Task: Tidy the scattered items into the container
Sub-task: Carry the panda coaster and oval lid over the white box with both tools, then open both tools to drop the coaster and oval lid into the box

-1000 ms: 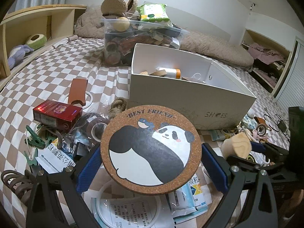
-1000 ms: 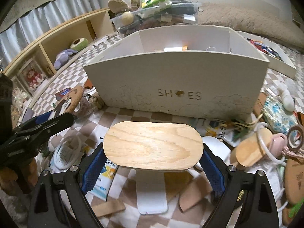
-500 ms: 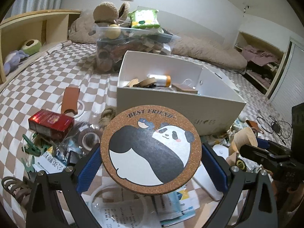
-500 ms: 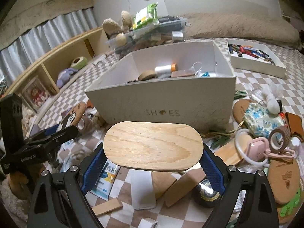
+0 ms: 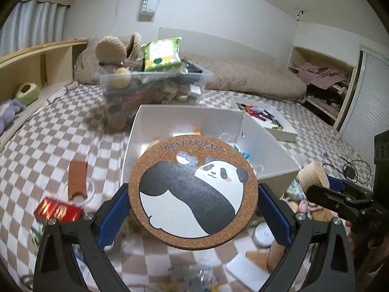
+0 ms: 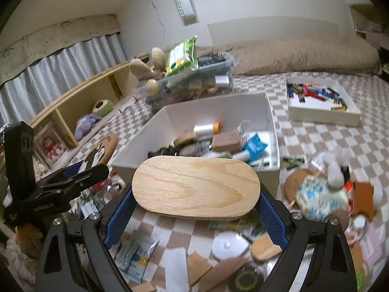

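Left wrist view: left gripper (image 5: 193,198) clamped on a round cork coaster (image 5: 193,191), blue pads pressing its left and right edges; coaster printed with a panda and a small bird, text "BEST FRIEND" along the top rim. Coaster sits in front of the near wall of the white box (image 5: 272,141), which lies on the checkered bedspread (image 5: 48,131). Red packet (image 5: 57,212) lower left, gold print on it too blurred to read. Brown leather strap (image 5: 77,180) beside it. Behind the box a clear plastic bin (image 5: 155,87) with a green wipes pack (image 5: 161,53) on top, label unreadable. Wall hanging reads "SWEET" (image 5: 148,0). Shallow white tray (image 5: 267,119) of small coloured items at right. Right gripper (image 5: 335,194) enters from the right edge with a wooden piece edge-on. Right wrist view: right gripper (image 6: 195,204) spread wide and gripping an oval wooden board (image 6: 195,186) by its two short ends, held flat, just before the box's near rim (image 6: 276,170). Inside the box: clear tape roll with orange core (image 6: 206,129), blue packet (image 6: 254,146), brown block (image 6: 225,141), other bits. "SWEET" hanging visible again. Curtain valance (image 6: 48,41) has faint lettering, possibly "LUCK", not sure. Left gripper at left, white lettering on its body illegible. Floral pouch (image 6: 321,200) and loose clutter on the bedspread at right.
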Demonstrator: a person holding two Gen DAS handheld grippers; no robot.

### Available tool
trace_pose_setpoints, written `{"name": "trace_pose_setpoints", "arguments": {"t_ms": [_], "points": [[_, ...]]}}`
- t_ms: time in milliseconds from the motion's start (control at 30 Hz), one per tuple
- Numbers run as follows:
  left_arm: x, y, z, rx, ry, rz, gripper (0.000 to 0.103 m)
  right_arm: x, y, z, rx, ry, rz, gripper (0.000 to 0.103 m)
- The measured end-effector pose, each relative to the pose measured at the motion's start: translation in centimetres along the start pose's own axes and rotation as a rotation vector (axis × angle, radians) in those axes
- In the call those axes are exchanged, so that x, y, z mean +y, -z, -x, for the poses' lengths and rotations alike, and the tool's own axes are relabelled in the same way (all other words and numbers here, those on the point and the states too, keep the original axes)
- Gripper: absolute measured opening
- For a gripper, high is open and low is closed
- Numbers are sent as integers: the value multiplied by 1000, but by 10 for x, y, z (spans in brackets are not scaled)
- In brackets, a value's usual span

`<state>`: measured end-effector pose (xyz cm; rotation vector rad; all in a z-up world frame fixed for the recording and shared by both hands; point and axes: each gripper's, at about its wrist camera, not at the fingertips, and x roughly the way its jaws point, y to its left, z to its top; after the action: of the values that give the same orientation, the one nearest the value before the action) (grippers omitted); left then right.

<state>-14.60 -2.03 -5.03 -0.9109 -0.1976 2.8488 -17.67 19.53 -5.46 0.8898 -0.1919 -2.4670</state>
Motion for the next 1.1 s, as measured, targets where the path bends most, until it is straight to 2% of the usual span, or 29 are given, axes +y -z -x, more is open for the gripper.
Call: {"name": "trace_pose_setpoints", "arguments": {"t_ms": [233,433,633,900,1100], "points": [[1,-39,-20,-30,18,27,100,-17,-30,-3,-35,-2,-34,94],[13,-52,-47,-8,10,51,100,-29,-58,-17,-21,-16,-58,94],[23,-45,-74,42,26,80,100,-25,-80,-45,42,-36,-59,94],[20,-45,-100,107,8,20,100,-28,-94,-91,166,-54,-105,94],[17,-44,-116,141,0,-6,100,-36,-102,-123,246,-24,-141,94]]}}
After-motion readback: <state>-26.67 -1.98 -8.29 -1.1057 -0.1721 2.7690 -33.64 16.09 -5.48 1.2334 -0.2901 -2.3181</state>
